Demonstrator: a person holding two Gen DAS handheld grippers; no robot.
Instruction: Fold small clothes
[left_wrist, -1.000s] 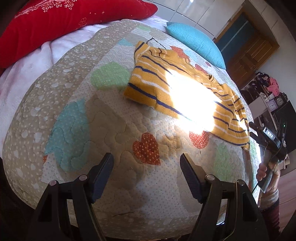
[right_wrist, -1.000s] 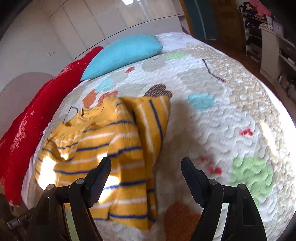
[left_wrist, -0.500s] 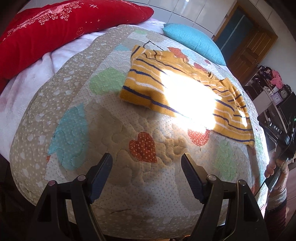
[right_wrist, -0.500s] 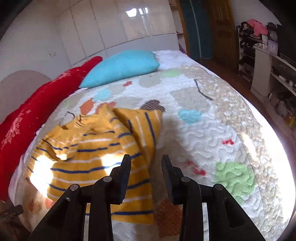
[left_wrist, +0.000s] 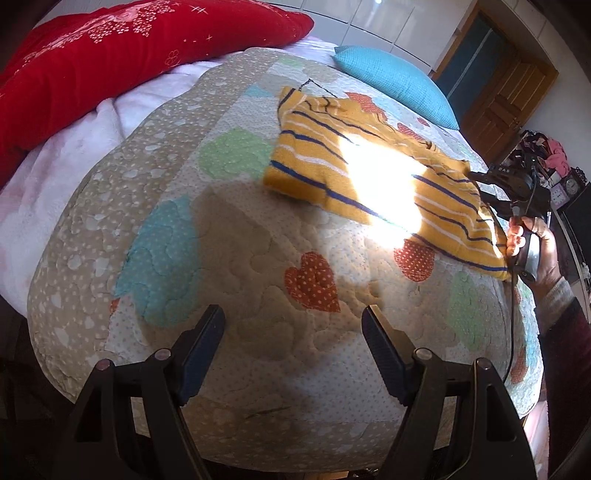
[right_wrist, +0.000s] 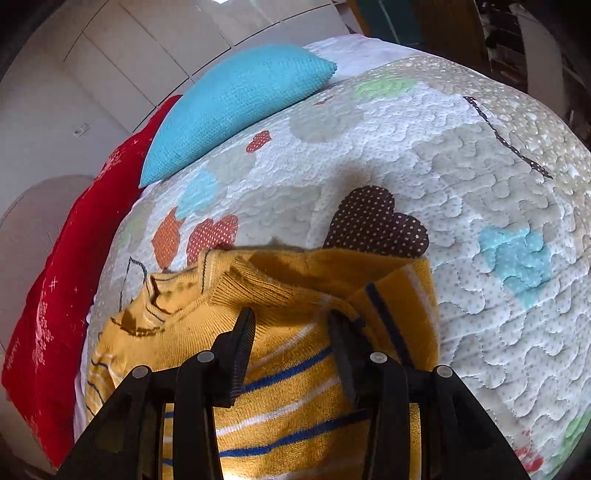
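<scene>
The right hand-held gripper (right_wrist: 291, 332) sits low over the yellow striped sweater (right_wrist: 295, 369), its jaws narrowed to a modest gap with knit fabric between and under them; I cannot tell whether the pads actually pinch the cloth or only rest on it. The left hand-held gripper (left_wrist: 293, 332) hangs over bare quilt (left_wrist: 258, 240) at the near edge of the bed, jaws spread wide and holding nothing, well apart from the garment.

The sweater lies on the quilt toward the far side as the left camera sees it, partly folded, with a sleeve (right_wrist: 402, 306) doubled over the body beside the right gripper. A bright patch of sunlight washes out its middle in the left view.

It looks like a soft, light knit: limp, stretchy and likely to sag or drag if lifted by one point. It should grip well against the pads and will not slip much, but the quilted cover may hold it back when it is pulled. The better holds are probably the thicker parts, such as the ribbed hem, the collar (right_wrist: 166, 295) or the folded shoulder edge, with both grippers taking matching corners so that the fold lands straight.

By count: one sweater, two grippers, one blue pillow (right_wrist: 236, 107), one red cushion (left_wrist: 122, 55) and one quilt.
</scene>
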